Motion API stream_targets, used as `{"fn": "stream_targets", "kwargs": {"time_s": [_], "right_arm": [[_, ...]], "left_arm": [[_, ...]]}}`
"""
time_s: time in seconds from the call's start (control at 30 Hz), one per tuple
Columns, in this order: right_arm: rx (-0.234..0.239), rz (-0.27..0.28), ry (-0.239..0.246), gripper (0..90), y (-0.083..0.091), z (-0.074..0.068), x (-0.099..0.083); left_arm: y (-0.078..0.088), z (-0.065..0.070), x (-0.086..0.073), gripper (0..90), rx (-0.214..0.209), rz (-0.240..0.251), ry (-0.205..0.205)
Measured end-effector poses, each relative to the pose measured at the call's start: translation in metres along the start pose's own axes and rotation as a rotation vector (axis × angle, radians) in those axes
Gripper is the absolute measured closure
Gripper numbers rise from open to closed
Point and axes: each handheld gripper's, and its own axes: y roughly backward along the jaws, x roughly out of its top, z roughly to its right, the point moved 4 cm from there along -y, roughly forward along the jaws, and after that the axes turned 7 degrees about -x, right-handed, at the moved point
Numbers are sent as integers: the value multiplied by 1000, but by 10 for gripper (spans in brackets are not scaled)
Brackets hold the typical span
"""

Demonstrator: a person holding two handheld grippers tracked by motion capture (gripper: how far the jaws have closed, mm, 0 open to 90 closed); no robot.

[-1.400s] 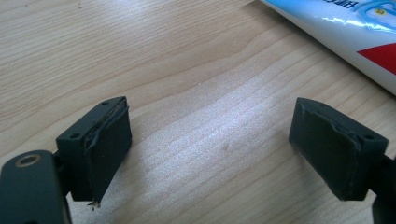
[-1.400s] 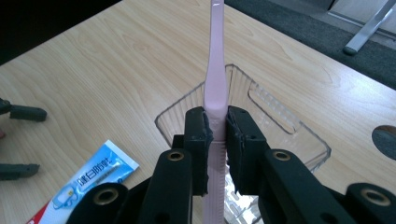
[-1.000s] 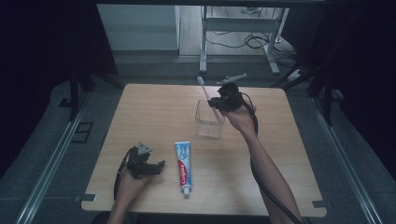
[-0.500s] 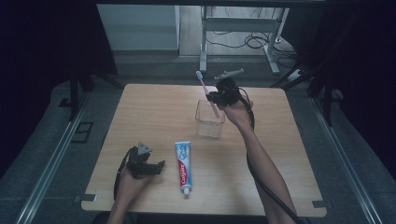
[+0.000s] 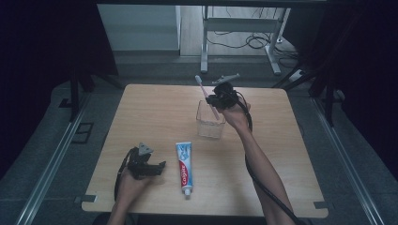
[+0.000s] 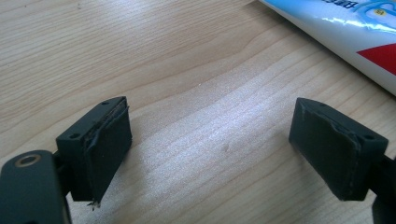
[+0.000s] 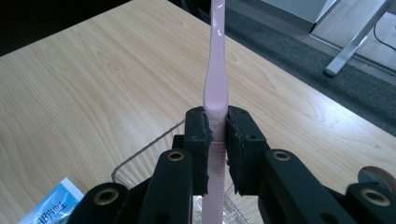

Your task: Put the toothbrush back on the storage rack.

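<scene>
My right hand-held gripper (image 5: 217, 100) is clenched on the pink plastic toothbrush (image 5: 207, 95), with both black pads pressed flat against the handle where it narrows. In the right gripper view the right hand-held gripper (image 7: 217, 140) pinches the toothbrush (image 7: 215, 79) so that the long neck rises straight ahead and runs out of the top of the picture, while the lower part of the handle drops between the jaws towards the clear square plastic cup (image 7: 140, 161) below.

From the high view, I see the toothbrush tilted, its white bristle head up and leaning towards the far left, its lower end reaching into the open mouth of the clear cup (image 5: 210, 123), which stands upright near the middle of the light wooden worktop (image 5: 155, 112). Whether the handle touches the cup's rim I cannot tell.

My left hand-held gripper (image 5: 149, 168) rests low over the near left part of the worktop, released, its jaws standing wide apart with only bare wood grain between them in the left gripper view (image 6: 210, 154). Just beside it lies the white, blue and red toothpaste tube (image 5: 184, 161), flat on the worktop with its cap towards me. In the left gripper view a corner of that tube (image 6: 345, 32) shows beyond the jaws, clear of both pads.
</scene>
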Motion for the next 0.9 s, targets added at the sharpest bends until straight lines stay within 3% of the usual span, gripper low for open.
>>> {"fn": "stream_targets", "kwargs": {"time_s": [0.9], "right_arm": [[2, -90, 2, 787, -24, 2, -34]], "left_arm": [[0, 0, 0, 129, 0, -2, -2]]}}
